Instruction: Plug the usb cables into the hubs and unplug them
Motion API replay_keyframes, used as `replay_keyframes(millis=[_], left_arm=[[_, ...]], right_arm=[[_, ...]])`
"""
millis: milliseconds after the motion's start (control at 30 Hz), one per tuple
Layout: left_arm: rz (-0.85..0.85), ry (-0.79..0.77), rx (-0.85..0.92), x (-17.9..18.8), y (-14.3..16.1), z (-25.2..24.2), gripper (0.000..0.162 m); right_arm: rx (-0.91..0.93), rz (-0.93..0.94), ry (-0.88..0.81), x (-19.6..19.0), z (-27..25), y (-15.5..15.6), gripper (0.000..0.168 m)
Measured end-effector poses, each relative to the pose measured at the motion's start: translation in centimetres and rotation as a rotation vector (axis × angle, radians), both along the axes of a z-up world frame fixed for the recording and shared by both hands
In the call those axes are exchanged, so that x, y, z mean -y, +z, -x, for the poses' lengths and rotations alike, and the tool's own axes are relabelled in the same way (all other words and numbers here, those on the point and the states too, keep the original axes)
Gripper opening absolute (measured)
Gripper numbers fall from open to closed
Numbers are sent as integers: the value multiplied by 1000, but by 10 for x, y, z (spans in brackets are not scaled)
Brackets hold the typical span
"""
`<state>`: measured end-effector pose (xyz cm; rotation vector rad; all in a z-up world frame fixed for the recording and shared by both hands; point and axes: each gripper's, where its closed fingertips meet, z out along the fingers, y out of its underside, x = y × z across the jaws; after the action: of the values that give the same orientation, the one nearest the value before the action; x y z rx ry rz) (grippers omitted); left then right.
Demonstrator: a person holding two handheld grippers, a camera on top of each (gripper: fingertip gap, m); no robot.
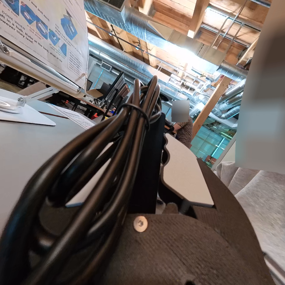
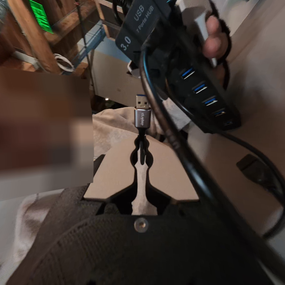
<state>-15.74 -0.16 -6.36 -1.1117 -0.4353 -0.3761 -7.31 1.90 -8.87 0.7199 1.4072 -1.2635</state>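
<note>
Wooden beams and silver ducts point(image 1: 138, 50) fill the background above your grey table point(image 1: 30, 146). Your right gripper point(image 2: 142, 148) pinches the cable just behind a grey USB plug point(image 2: 142, 118) pointing to 12 o'clock, with the black hub point(image 2: 205, 92) at 1 o'clock. Your left gripper point(image 1: 155, 138) clamps the hub's black body, its bundled black cord point(image 1: 131, 123) draped at 10 o'clock.

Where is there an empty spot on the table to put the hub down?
The bare grey table between the white stand base and the cable bundle is free. Near the paper sheet it gets tighter. Around the right gripper it is crowded: the hub and its black cable hang right beside the plug of the usb cable it holds.
</note>
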Motion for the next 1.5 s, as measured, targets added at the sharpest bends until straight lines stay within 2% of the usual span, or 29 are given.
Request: replay_keyframes(millis=[33,200,367,467,533,633,767,867,1067,1133,1200,1367,1500], left_arm=[[5,8,-2,0,0,1,53],[14,84,45,7,-5,15,55],[-4,170,113,18,-8,33,55],[-16,181,140,21,-9,37,54],[-25,180,153,21,-10,38,54],[-25,180,154,21,-10,38,54],[-23,181,154,21,-10,38,54],[-24,184,159,21,-10,39,53],[-23,187,164,22,-11,40,54],[-24,188,170,23,-11,40,54],[-28,189,178,23,-11,41,52],[-35,188,190,24,-12,42,54],[-33,189,185,23,-11,41,54]], right_arm=[[-32,-35,-26,-2,3,-3,4],[-169,-234,-178,-36,12,-22,4],[-169,-357,-312,-85,11,-39,4],[-165,-523,-388,-110,11,-71,4],[-184,-613,-413,-119,15,-89,4],[-261,-674,-454,-121,28,-96,5],[-418,-861,-504,-135,40,-113,11],[-556,-913,-564,-140,48,-107,27],[-886,-927,-747,-143,56,-65,44],[-1022,-897,-707,-130,41,-57,45],[-1165,-837,-582,-104,15,-58,49],[-1386,-834,-230,-41,-39,-92,49],[-1505,-966,-111,-28,-38,-112,33]])
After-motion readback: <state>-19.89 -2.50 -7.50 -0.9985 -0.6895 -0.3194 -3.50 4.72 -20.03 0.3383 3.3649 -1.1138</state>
